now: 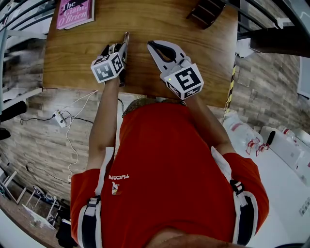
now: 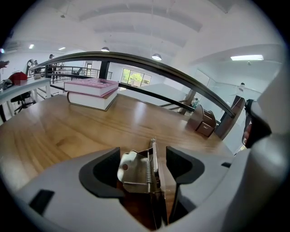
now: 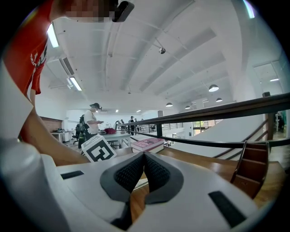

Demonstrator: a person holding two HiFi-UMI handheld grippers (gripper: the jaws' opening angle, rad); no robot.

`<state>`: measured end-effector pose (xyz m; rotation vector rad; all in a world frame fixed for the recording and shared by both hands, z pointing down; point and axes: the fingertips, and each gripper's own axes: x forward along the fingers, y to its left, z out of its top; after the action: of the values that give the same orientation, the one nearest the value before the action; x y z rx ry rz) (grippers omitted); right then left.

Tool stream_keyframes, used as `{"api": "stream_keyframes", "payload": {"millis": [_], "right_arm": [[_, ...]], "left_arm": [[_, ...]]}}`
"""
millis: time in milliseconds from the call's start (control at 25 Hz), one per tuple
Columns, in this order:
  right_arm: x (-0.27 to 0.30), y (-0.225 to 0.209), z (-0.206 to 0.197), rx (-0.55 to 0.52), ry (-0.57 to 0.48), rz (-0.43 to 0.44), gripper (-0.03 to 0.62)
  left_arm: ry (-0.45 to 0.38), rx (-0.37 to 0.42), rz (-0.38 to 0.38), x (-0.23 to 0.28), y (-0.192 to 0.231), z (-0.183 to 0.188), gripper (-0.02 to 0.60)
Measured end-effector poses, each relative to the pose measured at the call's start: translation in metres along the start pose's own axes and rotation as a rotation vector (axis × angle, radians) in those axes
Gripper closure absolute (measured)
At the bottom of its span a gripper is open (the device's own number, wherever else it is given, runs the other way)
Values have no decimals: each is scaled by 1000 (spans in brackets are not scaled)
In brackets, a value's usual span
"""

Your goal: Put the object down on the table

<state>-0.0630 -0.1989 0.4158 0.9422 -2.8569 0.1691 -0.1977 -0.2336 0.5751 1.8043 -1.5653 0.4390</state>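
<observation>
A metal spring clip fixed to a thin brown board (image 2: pixel 149 170) stands edge-on between the jaws of my left gripper (image 2: pixel 142 156). The jaws are wide apart; the left pad is clear of the clip and the board's edge lies close by the right pad. Its lower part is hidden behind the gripper body. In the head view the clip (image 1: pixel 125 39) pokes out past my left gripper (image 1: pixel 121 49) over the wooden table (image 1: pixel 145 24). My right gripper (image 1: pixel 156 47) hovers beside it, shut and empty, its ribbed pads meeting (image 3: pixel 144 156).
Two stacked books, the upper pink (image 2: pixel 93 90) (image 1: pixel 75 12), lie at the table's far left. A small dark wooden rack (image 1: pixel 208 10) (image 2: pixel 205 121) stands at the far right. A railing runs behind the table. People stand far off in the hall.
</observation>
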Motion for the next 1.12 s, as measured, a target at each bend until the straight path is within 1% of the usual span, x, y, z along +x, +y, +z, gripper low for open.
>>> {"api": "stream_keyframes", "payload": {"millis": [320,480,560,640,800,880,960,1120], "right_arm": [[3,6,4,2,-5,11,569],[2,4,7,12,-16,12,569],[1,4,10,18,-25,9,569],[-1,3,14,25,-37,6,569],[-7,2,24,44,-68,1,569],[-8,3,31,51,-87,3,569],[-9,5,39,58,-110,9,569],[-11,11,57,53,-156,27,569]], "left_arm": [[7,12,14,-3,11,-1,273],[-33,15,5,-11,11,9,273],[-85,23,-9,-23,7,21,273],[-165,31,-39,-39,-3,37,273],[-354,66,-133,-78,-33,74,275],[-425,91,-175,-97,-48,89,276],[-483,99,-210,-115,-61,101,300],[-605,109,-281,-149,-85,122,381]]}}
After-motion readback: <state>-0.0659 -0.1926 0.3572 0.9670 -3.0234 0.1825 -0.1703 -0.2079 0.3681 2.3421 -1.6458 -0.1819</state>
